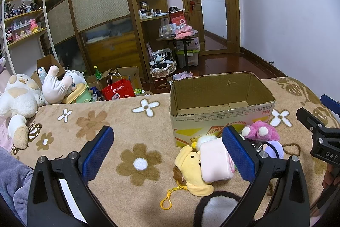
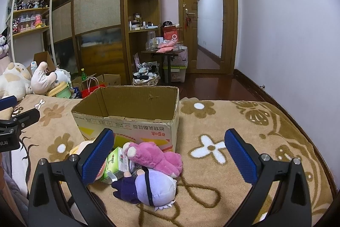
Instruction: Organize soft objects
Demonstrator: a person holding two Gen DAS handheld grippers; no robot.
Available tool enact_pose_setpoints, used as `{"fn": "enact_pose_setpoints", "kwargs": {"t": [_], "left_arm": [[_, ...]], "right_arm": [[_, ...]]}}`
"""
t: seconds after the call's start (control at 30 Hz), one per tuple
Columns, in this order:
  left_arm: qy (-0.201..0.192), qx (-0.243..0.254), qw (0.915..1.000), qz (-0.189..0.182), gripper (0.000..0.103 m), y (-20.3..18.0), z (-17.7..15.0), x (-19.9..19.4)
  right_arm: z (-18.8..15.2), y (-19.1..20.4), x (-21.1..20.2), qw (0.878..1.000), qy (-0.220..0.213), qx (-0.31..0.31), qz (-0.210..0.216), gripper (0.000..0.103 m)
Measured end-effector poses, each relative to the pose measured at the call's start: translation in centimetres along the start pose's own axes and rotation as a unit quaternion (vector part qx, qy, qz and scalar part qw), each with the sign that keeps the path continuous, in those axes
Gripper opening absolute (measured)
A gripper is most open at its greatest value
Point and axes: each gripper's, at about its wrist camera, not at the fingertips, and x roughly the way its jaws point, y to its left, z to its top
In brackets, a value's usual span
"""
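- The left gripper [image 1: 167, 148] sits at the bottom of the left wrist view with its blue pads wide apart and nothing between them.
- The right gripper [image 2: 170, 154] is wide apart too and holds nothing.
- Just past the left gripper's right pad lies a pink soft block [image 1: 214, 160], resting on a yellow plush [image 1: 191, 169] with a yellow clip.
- In the middle of the right wrist view lie a pink plush [image 2: 155, 155] and a purple doll [image 2: 153, 186], touching each other, with a green pack [image 2: 115, 163] beside them.
- All these toys lie on the flower blanket [image 2: 233, 163], right in front of the cardboard box [image 2: 127, 112], which looks empty.
- The toys look light and squishy, so they should not break.
- The best spot to pinch is likely the fat middle of a body, not a thin ear or clip.
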Motion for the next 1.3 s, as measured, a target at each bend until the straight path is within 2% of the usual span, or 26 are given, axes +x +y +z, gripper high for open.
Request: {"fn": "enact_pose_setpoints", "kwargs": {"t": [0.63, 0.93, 1.3], "left_arm": [[0.001, 0.001, 1.0, 0.001, 0.101, -0.1, 0.0, 0.0], [0.003, 0.012, 0.9999, -0.011, 0.101, 0.3, 0.3, -0.2], [0.04, 0.034, 0.998, -0.036, 0.101, -1.6, 0.8, 1.7]], "right_arm": [[-0.2, 0.1, -0.1, 1.0, 0.002, 0.003, 0.002, 0.103], [-0.2, 0.4, -0.2, 1.0, 0.0, 0.001, 0.011, 0.103], [-0.8, 1.7, 0.7, 0.999, 0.022, 0.016, 0.022, 0.103]]}}
